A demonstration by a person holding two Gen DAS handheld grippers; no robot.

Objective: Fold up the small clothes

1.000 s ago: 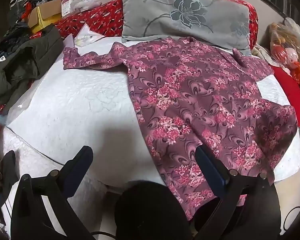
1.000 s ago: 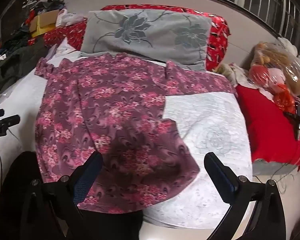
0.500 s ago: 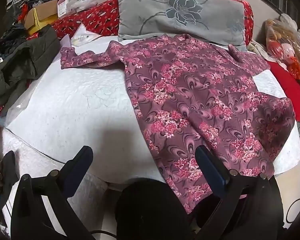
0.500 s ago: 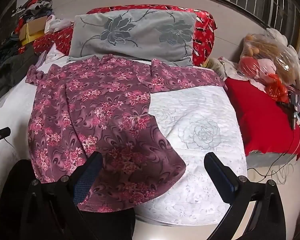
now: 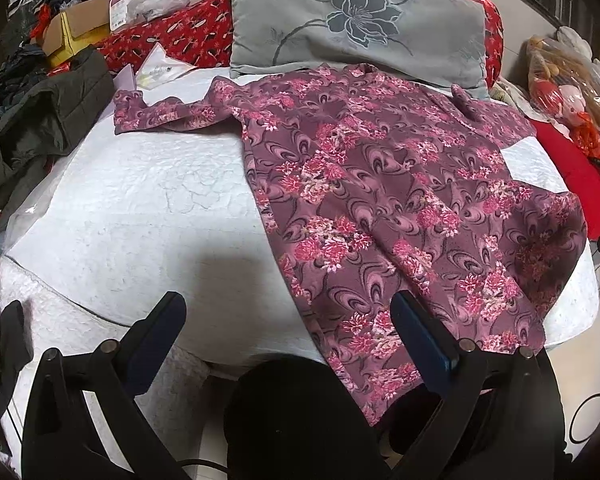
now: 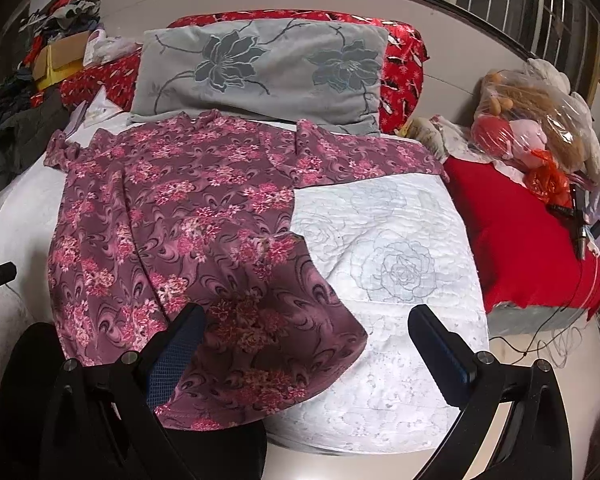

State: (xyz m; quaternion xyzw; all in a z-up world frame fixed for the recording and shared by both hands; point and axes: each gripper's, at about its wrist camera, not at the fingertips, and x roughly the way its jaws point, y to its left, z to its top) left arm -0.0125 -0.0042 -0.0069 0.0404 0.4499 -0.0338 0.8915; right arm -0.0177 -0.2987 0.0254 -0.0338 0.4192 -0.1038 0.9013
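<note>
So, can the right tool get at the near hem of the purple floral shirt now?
Probably yes: the right tool is open, the purple floral shirt lies flat before it, and nothing covers the hem.

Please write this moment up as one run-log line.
stage: pre-grasp | floral top: spread flat on white quilt, unfolded | left gripper: open, empty | right gripper: open, empty

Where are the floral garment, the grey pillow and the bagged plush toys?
floral garment (image 6: 172, 216), right wrist view, middle of its body.
grey pillow (image 6: 260, 76), right wrist view, centre of its face.
bagged plush toys (image 6: 540, 128), right wrist view, plastic bag's front.
</note>
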